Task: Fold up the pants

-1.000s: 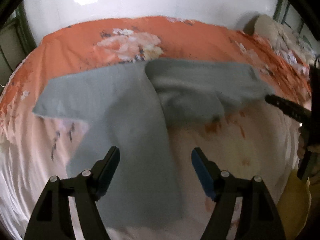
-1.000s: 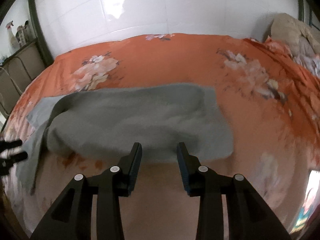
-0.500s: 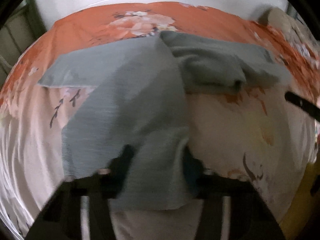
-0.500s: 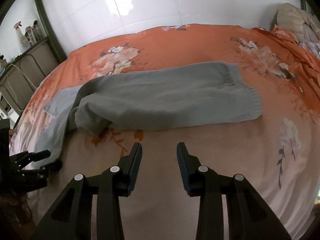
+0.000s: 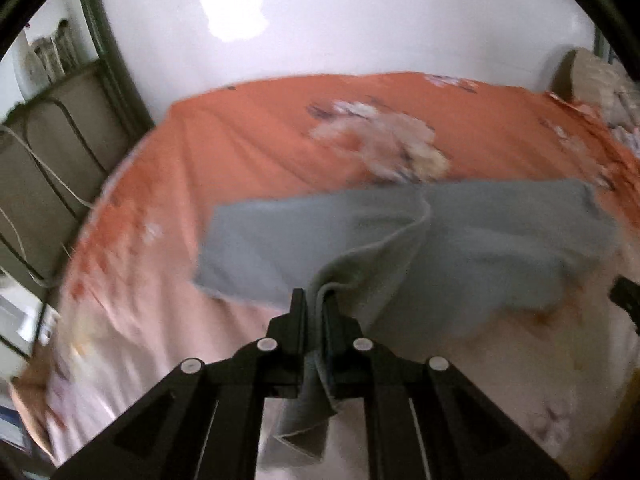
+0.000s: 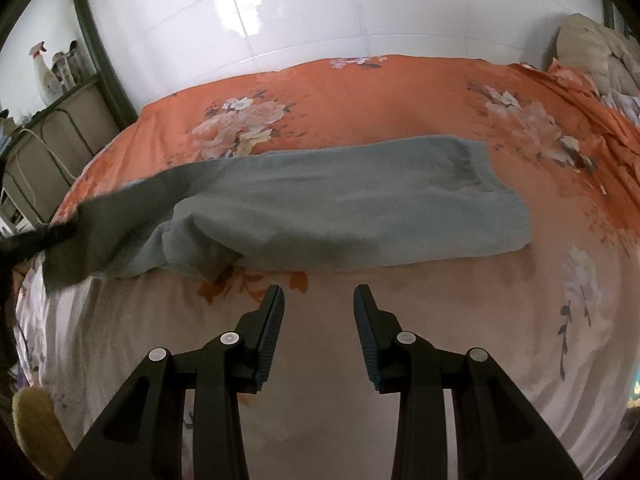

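Grey pants (image 6: 340, 208) lie across an orange floral bed, waistband to the right. My left gripper (image 5: 316, 300) is shut on the hem of one pant leg (image 5: 360, 264) and holds it lifted off the bed; the cuff hangs down between the fingers. That lifted leg shows dark and blurred at the left of the right wrist view (image 6: 112, 224). My right gripper (image 6: 318, 300) is open and empty, hovering over the pale sheet just in front of the pants' near edge.
The bed (image 6: 360, 92) has an orange and pale floral sheet against a white tiled wall. A beige pillow (image 6: 592, 52) and bedding sit at the far right. A green metal bed frame (image 5: 60, 152) and a shelf with bottles (image 6: 52, 72) are at the left.
My left gripper closed on the pant leg's hem and lifted it off the bed. My right gripper stayed open and pulled back a little from the pants.
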Demonstrator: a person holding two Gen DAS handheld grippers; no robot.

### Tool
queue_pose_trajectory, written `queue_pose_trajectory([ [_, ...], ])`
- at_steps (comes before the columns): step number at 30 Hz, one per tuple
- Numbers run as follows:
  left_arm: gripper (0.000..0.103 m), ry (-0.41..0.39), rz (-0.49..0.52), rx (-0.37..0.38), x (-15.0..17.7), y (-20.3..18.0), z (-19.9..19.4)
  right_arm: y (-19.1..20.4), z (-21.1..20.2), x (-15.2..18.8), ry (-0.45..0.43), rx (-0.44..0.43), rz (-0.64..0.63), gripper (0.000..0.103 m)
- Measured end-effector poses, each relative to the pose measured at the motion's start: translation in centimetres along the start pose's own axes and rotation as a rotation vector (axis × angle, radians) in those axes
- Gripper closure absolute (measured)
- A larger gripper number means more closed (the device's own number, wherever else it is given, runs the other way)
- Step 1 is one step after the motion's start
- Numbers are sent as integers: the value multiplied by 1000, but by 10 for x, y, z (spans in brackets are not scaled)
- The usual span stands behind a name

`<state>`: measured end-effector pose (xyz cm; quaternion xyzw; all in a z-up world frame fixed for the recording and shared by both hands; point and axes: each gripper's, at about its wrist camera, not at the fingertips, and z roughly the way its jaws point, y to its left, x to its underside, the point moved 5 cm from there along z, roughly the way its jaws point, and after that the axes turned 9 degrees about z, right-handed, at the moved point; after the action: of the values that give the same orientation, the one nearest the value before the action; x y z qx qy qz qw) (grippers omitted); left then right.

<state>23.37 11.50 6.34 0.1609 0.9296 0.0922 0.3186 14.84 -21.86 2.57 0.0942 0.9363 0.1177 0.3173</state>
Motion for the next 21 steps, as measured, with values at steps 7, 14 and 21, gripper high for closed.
queue_pose_trajectory([
  [7,96,26,-15,-70,-48,57,44,13,12,3,20,0,-38,66],
  [14,95,131,1,-81,-67,63,113,13,16,2,19,16,-72,66],
  [21,93,231,11,-91,-48,55,167,4,21,-13,35,17,-100,66],
])
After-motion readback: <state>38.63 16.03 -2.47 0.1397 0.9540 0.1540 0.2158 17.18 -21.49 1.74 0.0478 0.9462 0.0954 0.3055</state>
